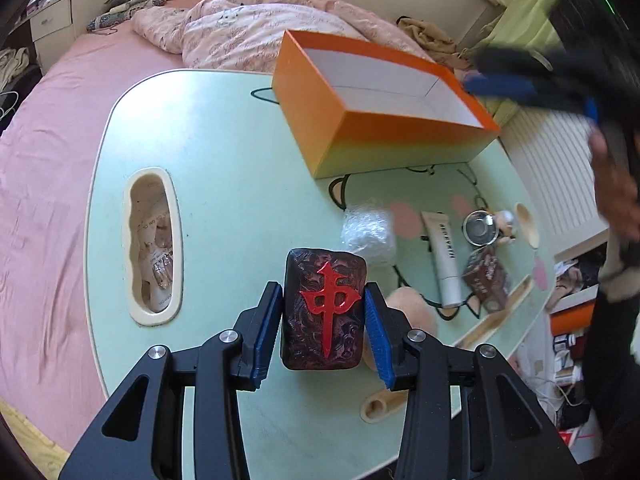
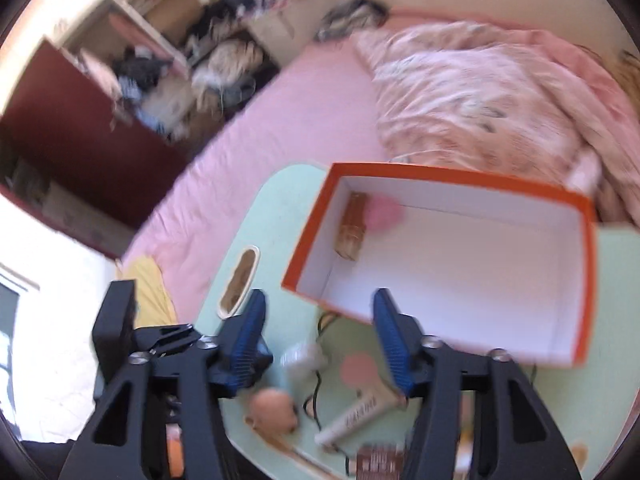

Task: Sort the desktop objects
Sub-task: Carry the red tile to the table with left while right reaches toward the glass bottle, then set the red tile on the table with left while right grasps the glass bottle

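Observation:
My left gripper is shut on a dark marbled block with a red character on its face, one blue pad against each side. It hangs over the mint-green table. An open orange box with a white inside stands at the table's far side. In the right wrist view my right gripper is open with nothing between its fingers, just in front of the orange box. A brown item and a pink blur lie in the box's far left corner. The right gripper also shows blurred beside the box.
On the table lie a white tube, a glass jar, a clear plastic wad, a brown packet and a peach round thing. A handle slot is cut in the table's left. A pink bed surrounds it.

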A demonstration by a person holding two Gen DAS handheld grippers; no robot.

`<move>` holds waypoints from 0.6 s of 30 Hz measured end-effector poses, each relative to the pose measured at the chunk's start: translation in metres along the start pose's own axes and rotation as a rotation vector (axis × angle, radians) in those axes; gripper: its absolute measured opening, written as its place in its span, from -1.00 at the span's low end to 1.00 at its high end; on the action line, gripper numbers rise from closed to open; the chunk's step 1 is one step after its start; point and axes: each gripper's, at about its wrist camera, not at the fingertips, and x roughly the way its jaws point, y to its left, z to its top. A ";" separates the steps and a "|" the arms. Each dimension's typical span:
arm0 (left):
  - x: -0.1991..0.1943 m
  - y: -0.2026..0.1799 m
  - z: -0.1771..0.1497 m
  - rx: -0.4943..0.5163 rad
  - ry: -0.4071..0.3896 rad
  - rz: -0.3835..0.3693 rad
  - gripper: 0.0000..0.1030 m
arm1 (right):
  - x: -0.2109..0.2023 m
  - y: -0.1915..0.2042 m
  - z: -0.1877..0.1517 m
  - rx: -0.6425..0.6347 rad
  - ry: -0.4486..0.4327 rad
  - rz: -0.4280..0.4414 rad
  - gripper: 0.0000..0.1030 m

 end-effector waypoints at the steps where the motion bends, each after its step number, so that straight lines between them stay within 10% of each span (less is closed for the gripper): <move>1: 0.001 0.000 0.000 0.000 -0.004 0.011 -0.16 | 0.016 0.002 0.012 -0.004 0.043 -0.012 -0.22; 5: -0.010 0.001 0.002 -0.009 -0.071 0.018 0.27 | 0.061 -0.006 0.038 0.028 0.125 -0.068 -0.22; 18: -0.041 0.031 0.006 -0.064 -0.191 -0.038 0.27 | 0.120 -0.026 0.061 0.066 0.213 -0.157 -0.36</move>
